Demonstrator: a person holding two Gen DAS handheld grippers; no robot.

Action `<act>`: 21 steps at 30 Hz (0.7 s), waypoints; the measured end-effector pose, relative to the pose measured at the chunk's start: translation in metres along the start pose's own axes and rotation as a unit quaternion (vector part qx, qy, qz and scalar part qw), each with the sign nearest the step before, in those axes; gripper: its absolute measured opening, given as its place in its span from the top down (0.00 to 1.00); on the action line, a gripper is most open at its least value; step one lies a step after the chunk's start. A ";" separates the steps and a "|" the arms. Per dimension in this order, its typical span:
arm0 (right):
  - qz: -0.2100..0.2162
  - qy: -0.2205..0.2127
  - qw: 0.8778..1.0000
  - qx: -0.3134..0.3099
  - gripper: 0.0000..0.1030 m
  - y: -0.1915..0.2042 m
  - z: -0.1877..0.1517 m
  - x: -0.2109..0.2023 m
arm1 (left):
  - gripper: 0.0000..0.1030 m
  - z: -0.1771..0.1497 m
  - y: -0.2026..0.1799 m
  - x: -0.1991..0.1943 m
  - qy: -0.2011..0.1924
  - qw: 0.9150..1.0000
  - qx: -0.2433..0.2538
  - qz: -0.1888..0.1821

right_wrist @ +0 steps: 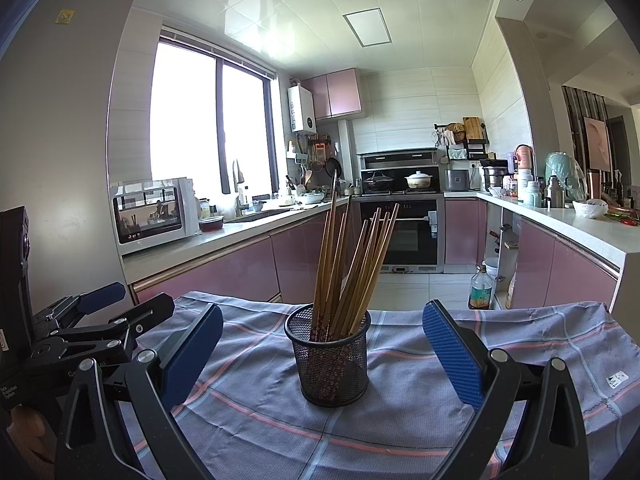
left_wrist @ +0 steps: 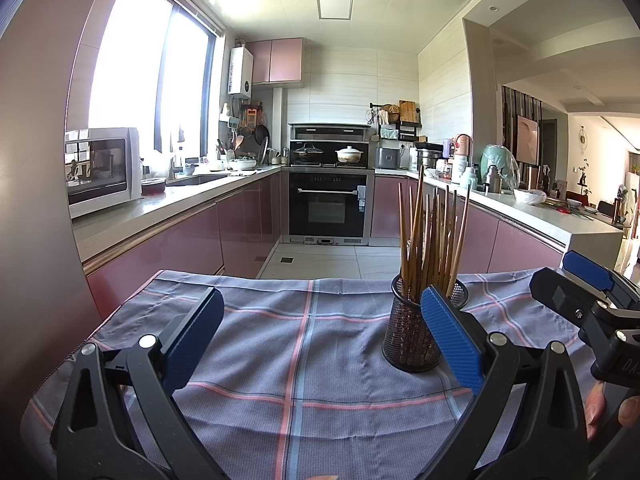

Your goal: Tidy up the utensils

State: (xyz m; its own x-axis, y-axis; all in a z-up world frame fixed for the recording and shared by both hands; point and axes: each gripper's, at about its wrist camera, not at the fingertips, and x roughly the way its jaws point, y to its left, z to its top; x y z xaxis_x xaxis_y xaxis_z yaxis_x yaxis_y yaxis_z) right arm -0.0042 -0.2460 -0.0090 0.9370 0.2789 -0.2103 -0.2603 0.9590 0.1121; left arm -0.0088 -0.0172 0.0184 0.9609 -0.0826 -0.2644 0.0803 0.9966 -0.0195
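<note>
A: Left gripper (left_wrist: 324, 336), what's it doing?
B: Fingers spread wide, nothing btwn them. It hangs over the checked cloth (left_wrist: 280, 344). The mesh cup (left_wrist: 412, 332) sits ahead & to its right, partly behind the right pad (left_wrist: 452, 340).
A: Chopsticks?
B: All standing in the cup, a brown bunch (left_wrist: 432, 240) fanned out, tips up.
A: And the right gripper (right_wrist: 324, 352)?
B: Also wide apart, holding nothing. Cup (right_wrist: 328, 356) is dead ahead, btwn the two pads but not touching either. Chopsticks (right_wrist: 352, 268) lean right from this side.
A: Grippers near each other?
B: Yes, side by side. Right one shows at the far right edge of the left cam (left_wrist: 592, 292); left one at the far left of the right cam (right_wrist: 100, 320).
A: Hands?
B: Fingertips (left_wrist: 600, 404) low right in the left cam, blurry.
</note>
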 end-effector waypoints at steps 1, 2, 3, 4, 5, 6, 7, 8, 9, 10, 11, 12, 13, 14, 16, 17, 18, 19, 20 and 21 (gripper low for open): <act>-0.001 0.000 1.000 -0.001 0.06 0.000 0.000 0.000 | 0.06 0.000 0.000 0.000 0.000 1.000 0.000 0.000; 0.000 0.000 1.000 -0.001 0.06 0.000 0.000 0.000 | 0.06 0.000 0.000 0.000 0.000 1.000 0.000 0.000; 0.000 0.000 1.000 0.000 0.06 0.000 0.000 0.000 | 0.06 0.000 0.000 0.000 0.000 1.000 0.000 0.000; -0.001 0.000 1.000 -0.001 0.06 0.000 0.000 0.000 | 0.06 0.000 0.000 0.000 0.000 1.000 0.000 0.000; -0.002 0.000 1.000 -0.001 0.06 0.000 0.000 0.000 | 0.06 0.000 0.000 0.000 0.000 1.000 0.001 0.000; -0.001 0.000 1.000 0.000 0.06 0.000 0.000 0.000 | 0.06 0.000 0.000 0.000 0.001 1.000 0.001 0.000; -0.001 0.000 1.000 0.000 0.06 0.000 0.000 0.000 | 0.06 0.000 0.000 0.000 0.000 1.000 0.001 0.000; -0.002 -0.001 1.000 0.001 0.06 -0.001 0.000 -0.001 | 0.06 0.000 0.000 0.000 0.000 1.000 0.000 0.000; -0.001 0.000 1.000 0.001 0.06 -0.001 0.000 0.000 | 0.06 0.000 0.000 0.000 0.000 1.000 0.000 0.001; -0.001 0.000 1.000 0.001 0.06 -0.001 0.000 -0.001 | 0.06 0.000 0.000 0.000 0.000 1.000 0.000 0.000; -0.002 0.000 1.000 0.000 0.06 0.000 0.000 -0.001 | 0.06 0.000 0.000 0.000 0.000 1.000 0.000 0.000; -0.002 0.000 1.000 0.000 0.06 -0.001 0.000 0.000 | 0.05 0.001 0.000 0.000 0.000 1.000 0.000 0.001; -0.002 0.000 1.000 0.000 0.06 -0.001 0.000 0.000 | 0.05 0.000 0.000 0.000 0.000 1.000 0.000 0.000; -0.002 0.000 1.000 0.000 0.06 -0.001 0.000 0.000 | 0.06 0.000 0.000 0.000 0.000 1.000 0.000 0.000; -0.002 0.001 1.000 0.001 0.06 -0.001 0.000 0.000 | 0.06 0.001 0.000 0.000 0.001 1.000 0.000 0.001; -0.002 0.000 1.000 0.001 0.06 -0.001 0.000 0.000 | 0.06 0.000 0.000 0.000 0.001 1.000 -0.001 0.000; -0.002 0.001 1.000 0.000 0.06 -0.001 0.000 0.000 | 0.06 -0.001 0.000 -0.001 0.001 1.000 -0.001 0.001; -0.002 0.001 1.000 0.000 0.06 -0.001 0.000 0.000 | 0.06 0.000 0.000 0.000 0.001 1.000 0.000 0.002; -0.002 0.001 1.000 0.000 0.06 -0.001 0.000 0.000 | 0.06 -0.001 0.000 -0.001 0.000 1.000 0.000 0.003; -0.002 0.000 1.000 0.001 0.06 -0.001 0.000 0.000 | 0.06 -0.002 0.001 -0.001 0.001 1.000 -0.001 0.003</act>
State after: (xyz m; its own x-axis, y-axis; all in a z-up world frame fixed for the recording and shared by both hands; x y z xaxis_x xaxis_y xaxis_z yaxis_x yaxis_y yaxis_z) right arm -0.0038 -0.2473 -0.0093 0.9378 0.2751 -0.2116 -0.2563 0.9601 0.1123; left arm -0.0102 -0.0162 0.0166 0.9609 -0.0775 -0.2657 0.0746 0.9970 -0.0211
